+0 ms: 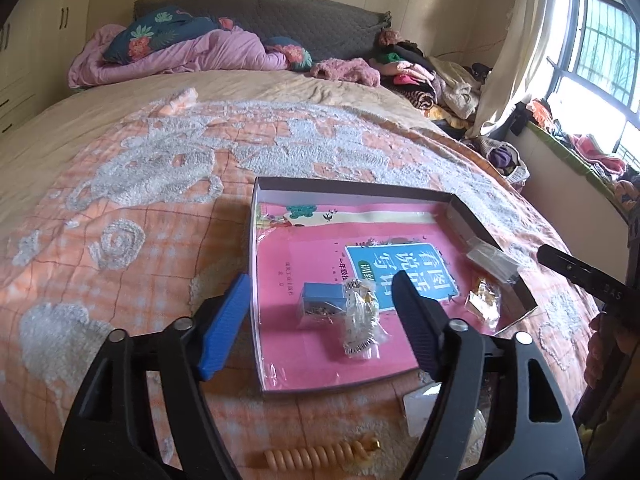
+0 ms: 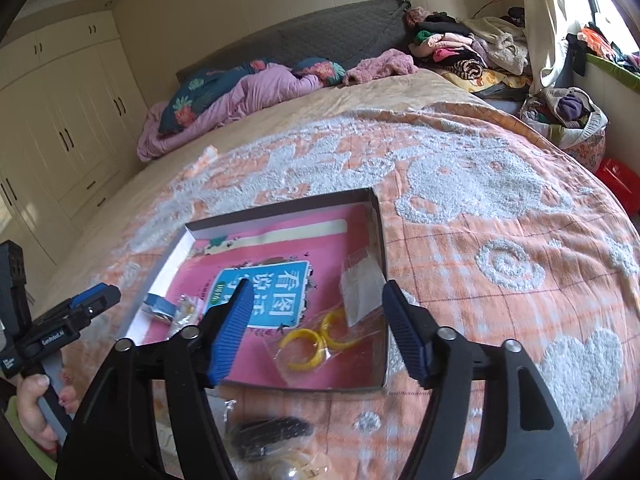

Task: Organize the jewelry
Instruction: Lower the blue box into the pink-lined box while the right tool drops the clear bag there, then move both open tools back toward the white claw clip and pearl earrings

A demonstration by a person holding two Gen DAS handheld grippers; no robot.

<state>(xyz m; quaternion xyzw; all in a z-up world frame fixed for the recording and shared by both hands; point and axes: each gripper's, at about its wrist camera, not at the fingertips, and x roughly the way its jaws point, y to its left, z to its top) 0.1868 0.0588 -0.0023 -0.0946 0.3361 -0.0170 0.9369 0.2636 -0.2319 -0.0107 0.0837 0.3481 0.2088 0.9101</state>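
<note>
A shallow open box (image 1: 256,280) (image 2: 380,240) with a pink book as its floor lies on the bed. Inside are a small blue box (image 1: 322,300) (image 2: 158,306), a clear bag of jewelry (image 1: 360,328), a bag with gold pieces (image 1: 484,300), a flat clear bag (image 1: 492,260) (image 2: 360,292) and a bag of yellow rings (image 2: 316,342). My left gripper (image 1: 320,320) is open and empty above the box's near part. My right gripper (image 2: 316,332) is open and empty above the yellow rings. An orange spiral piece (image 1: 316,456) and a dark item in a bag (image 2: 272,434) lie on the blanket in front of the box.
The bed has an orange checked blanket (image 1: 120,200). Pink bedding and pillows (image 1: 180,52) lie at the headboard, a pile of clothes (image 1: 432,76) at the far right. A wardrobe (image 2: 60,120) stands left, a window (image 1: 600,40) right.
</note>
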